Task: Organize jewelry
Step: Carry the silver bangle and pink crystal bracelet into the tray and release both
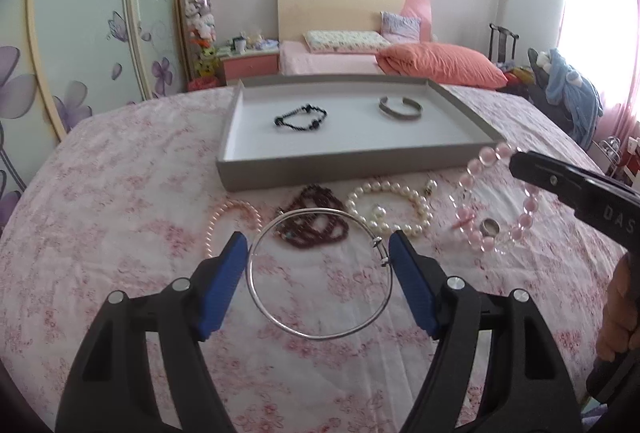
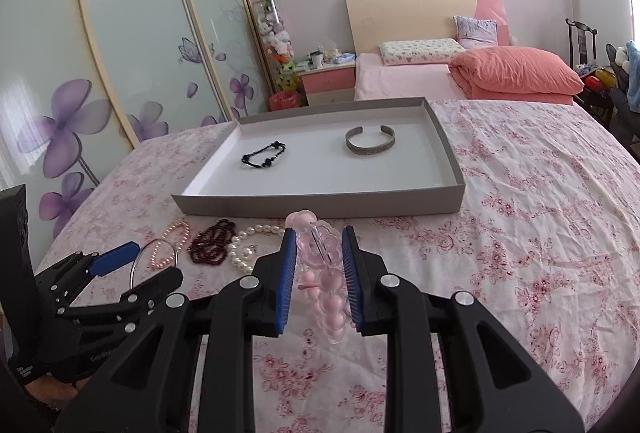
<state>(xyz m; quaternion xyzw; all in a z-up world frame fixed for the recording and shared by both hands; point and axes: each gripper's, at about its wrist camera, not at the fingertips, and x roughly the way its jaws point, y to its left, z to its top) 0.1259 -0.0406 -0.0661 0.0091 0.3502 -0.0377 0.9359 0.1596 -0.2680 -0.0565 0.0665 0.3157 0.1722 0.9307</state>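
My left gripper [image 1: 318, 247] is closed on a thin silver bangle [image 1: 280, 325], its blue pads touching the ring on both sides above the floral bedspread. My right gripper [image 2: 320, 245] is shut on a pink bead bracelet [image 2: 328, 297], which hangs from it in the left wrist view [image 1: 484, 157]. A grey tray [image 1: 340, 169] lies ahead and holds a black bead bracelet [image 1: 300, 117] and a silver cuff [image 1: 400, 108]. On the spread lie a dark red bead bracelet [image 1: 316, 221], a white pearl bracelet [image 1: 392, 197], a pink pearl strand [image 1: 228, 213] and a small ring [image 1: 490, 228].
The tray [image 2: 320, 203] sits mid-bed on the pink floral bedspread [image 2: 540, 233]. A second bed with an orange duvet [image 2: 516, 73] stands behind it. A wardrobe with flower-print doors [image 2: 120, 73] is at the left.
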